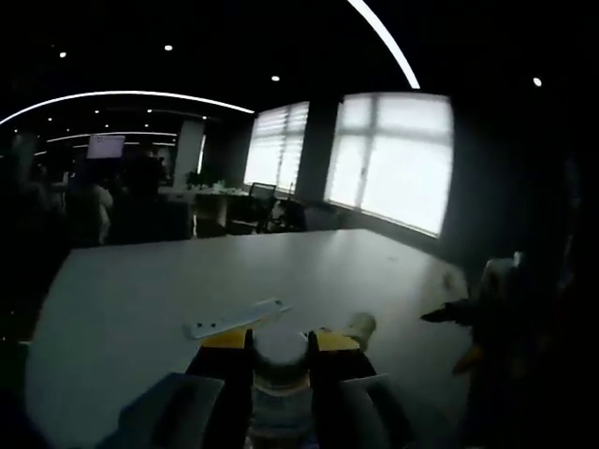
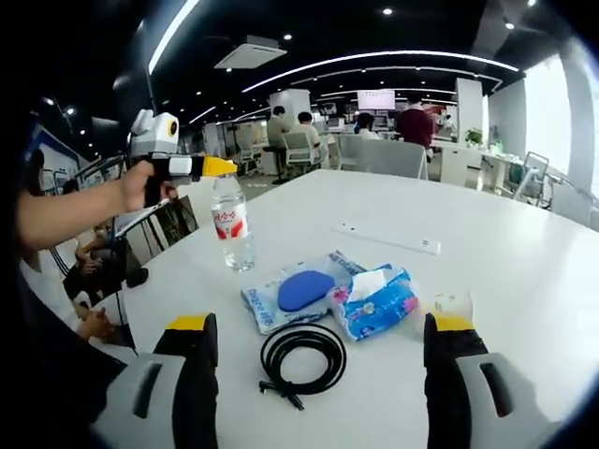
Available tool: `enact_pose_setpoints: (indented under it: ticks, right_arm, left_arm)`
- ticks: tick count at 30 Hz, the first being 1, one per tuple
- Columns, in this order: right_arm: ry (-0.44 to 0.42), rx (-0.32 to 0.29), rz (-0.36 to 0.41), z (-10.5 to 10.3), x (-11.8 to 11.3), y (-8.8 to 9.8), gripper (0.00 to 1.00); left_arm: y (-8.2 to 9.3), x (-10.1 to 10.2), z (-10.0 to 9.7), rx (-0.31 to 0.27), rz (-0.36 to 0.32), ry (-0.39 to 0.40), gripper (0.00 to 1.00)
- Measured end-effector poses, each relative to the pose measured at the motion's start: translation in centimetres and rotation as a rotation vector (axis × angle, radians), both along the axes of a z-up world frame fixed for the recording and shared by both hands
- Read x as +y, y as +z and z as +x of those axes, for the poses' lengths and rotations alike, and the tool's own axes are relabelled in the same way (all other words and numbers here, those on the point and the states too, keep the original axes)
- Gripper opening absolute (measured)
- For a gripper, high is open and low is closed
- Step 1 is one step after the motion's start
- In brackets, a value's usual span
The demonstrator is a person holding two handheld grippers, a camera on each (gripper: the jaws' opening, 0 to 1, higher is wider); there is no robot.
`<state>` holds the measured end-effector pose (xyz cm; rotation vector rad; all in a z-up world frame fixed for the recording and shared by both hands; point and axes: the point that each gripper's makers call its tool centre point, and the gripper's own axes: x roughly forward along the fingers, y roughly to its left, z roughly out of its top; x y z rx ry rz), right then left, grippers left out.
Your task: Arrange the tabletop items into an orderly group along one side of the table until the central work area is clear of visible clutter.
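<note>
meanwhile left gripper [image 2: 227, 167] clamps red-labelled water bottle [image 2: 231, 224], writing unreadable.

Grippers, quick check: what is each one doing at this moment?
Left gripper: shut on the water bottle, held up off the white table.
Right gripper: open, holding nothing, jaws wide apart above the black cable.
</note>
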<state>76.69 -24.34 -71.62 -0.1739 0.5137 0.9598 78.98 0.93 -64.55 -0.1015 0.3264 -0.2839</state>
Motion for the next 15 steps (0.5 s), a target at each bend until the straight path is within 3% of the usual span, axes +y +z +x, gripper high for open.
enact_pose_setpoints:
  ticks: [15]
  right_arm:
    - [-0.068,0.015,-0.024,0.9,-2.7,-1.3,0.88]
  left_arm:
    - [-2.1,4.2,1.7,0.013,0.058,0.079,0.19]
